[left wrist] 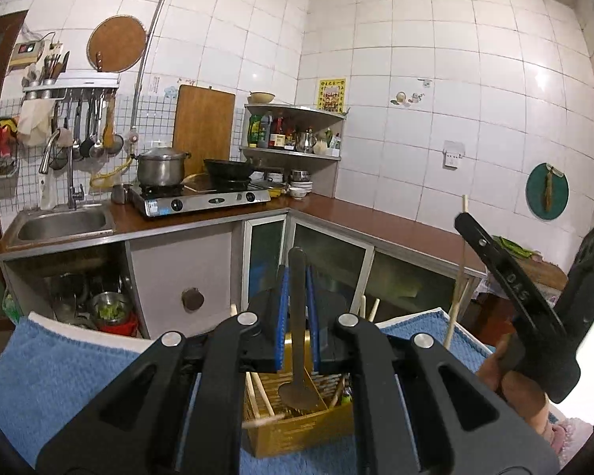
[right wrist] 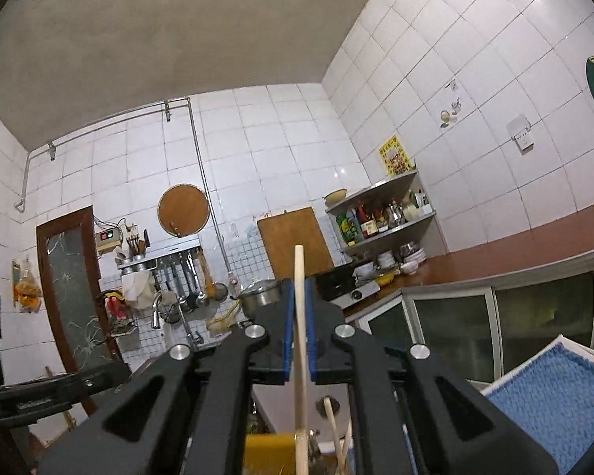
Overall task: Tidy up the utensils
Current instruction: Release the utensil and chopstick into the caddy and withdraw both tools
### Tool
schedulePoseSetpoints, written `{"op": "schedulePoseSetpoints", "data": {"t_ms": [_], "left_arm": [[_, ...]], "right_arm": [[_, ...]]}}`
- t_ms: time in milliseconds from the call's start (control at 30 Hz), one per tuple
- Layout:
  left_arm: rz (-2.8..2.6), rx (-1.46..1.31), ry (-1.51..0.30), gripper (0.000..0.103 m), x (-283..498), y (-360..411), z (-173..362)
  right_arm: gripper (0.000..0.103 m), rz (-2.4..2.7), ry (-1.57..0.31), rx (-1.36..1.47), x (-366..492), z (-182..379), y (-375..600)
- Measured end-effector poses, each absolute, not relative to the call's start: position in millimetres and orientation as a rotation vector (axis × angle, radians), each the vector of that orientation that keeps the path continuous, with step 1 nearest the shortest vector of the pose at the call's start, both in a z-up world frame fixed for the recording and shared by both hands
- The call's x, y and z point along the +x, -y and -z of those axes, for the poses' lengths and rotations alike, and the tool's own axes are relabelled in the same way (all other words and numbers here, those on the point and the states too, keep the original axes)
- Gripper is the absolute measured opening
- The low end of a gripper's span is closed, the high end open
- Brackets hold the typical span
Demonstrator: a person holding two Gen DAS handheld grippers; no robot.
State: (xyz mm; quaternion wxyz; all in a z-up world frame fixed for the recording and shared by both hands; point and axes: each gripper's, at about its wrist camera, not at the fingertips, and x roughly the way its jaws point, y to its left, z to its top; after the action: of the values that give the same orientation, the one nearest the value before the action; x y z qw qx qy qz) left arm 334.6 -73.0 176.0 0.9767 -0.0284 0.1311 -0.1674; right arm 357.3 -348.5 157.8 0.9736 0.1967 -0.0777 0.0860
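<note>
In the left wrist view my left gripper [left wrist: 297, 277] is shut on a dark metal spoon [left wrist: 297, 316], whose handle points up and whose bowl hangs over a yellow utensil box [left wrist: 293, 431]. Several wooden chopsticks [left wrist: 259, 394] lean in that box. The right gripper shows at the right edge, black, gripping a wooden chopstick [left wrist: 460, 269]. In the right wrist view my right gripper [right wrist: 299, 289] is shut on that pale wooden chopstick [right wrist: 300, 316], held upright above the yellow box [right wrist: 267, 453]. More chopsticks [right wrist: 334, 431] stick up below it.
A blue towel [left wrist: 59, 376] covers the white table under the box. Beyond it run a brown L-shaped counter [left wrist: 376, 217] with a sink [left wrist: 61, 223], a gas stove [left wrist: 202, 198] bearing a pot and a wok, and a corner shelf [left wrist: 293, 134] of bottles. A person's fingers [left wrist: 511, 384] hold the right gripper.
</note>
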Motion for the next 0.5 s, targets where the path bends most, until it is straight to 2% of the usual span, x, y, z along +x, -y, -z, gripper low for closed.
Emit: {"op": "schedulePoseSetpoints", "data": {"t_ms": [233, 500], "left_arm": [[0.306, -0.031, -0.298, 0.008, 354, 76, -168], [0.273, 0.002, -0.320, 0.008, 372, 84, -134]], "right_arm": [[0.006, -0.112, 0.205, 0.370, 389, -159, 336], [0.006, -0.074, 0.200, 0.303, 412, -143, 322]]}}
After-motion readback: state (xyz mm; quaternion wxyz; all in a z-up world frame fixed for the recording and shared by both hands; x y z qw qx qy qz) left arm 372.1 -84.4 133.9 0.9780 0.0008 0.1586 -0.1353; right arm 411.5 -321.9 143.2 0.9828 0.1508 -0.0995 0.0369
